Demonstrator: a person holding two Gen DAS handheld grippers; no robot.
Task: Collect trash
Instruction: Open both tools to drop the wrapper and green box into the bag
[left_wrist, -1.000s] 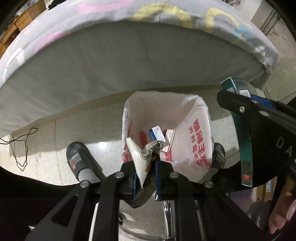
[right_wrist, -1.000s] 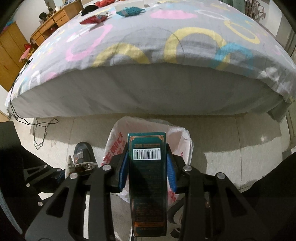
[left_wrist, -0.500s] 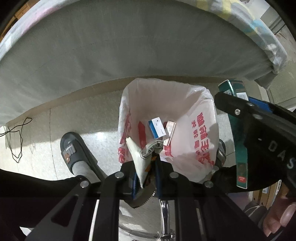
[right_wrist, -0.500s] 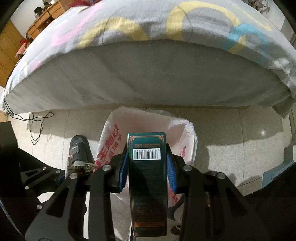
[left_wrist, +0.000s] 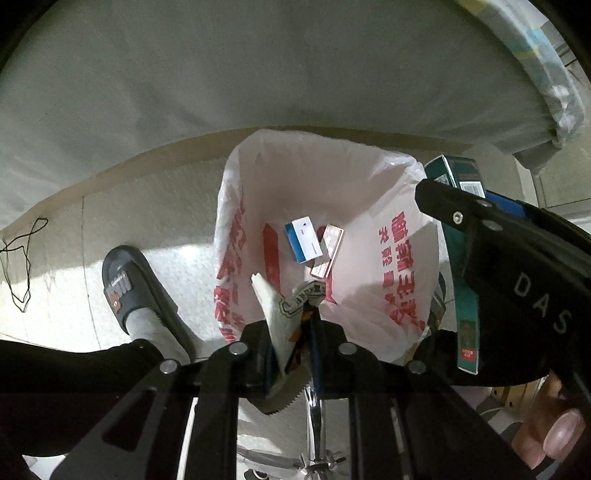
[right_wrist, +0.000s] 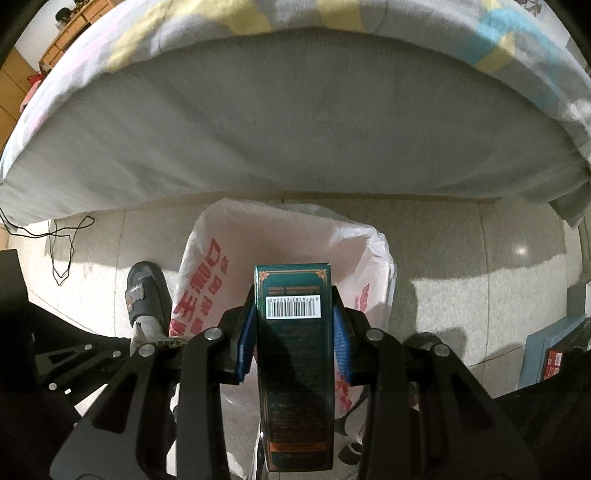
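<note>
Two claws hang over one bag. The left claw (left_wrist: 291, 332) points almost straight down, its jaws pinched tight on a crumpled white paper wrapper with dark print (left_wrist: 284, 314) whose serrated edge sticks out behind the fingers. The right claw (right_wrist: 293, 332) clamps its blue pads (right_wrist: 246, 343) against the two narrow sides of a tall dark-green cardboard box with a white barcode label (right_wrist: 295, 354), held lengthwise along the fingers with the barcode end foremost; in the left wrist view the same box shows at the right edge beside the bag.

Directly beneath both claws stands the open white plastic bag with red printed characters (left_wrist: 388, 206), its mouth spread wide on the floor. Inside it lie a small white-and-blue carton (left_wrist: 303, 240) and, touching its right side, a small pinkish-white carton (left_wrist: 328, 251) (both flat on the bag's bottom).

Left of the bag, a foot in a grey sock and a dark grey rubber slipper (left_wrist: 129, 288) rests on the pale speckled tile floor (right_wrist: 480, 266). A thin black cable (left_wrist: 18, 266) loops on the floor farther left. Beyond the bag rises the grey side of a bed mattress (right_wrist: 295, 122), covered by a sheet with pastel rings (right_wrist: 498, 33). A thumb (left_wrist: 554, 439) shows at the lower right corner of the left view.
</note>
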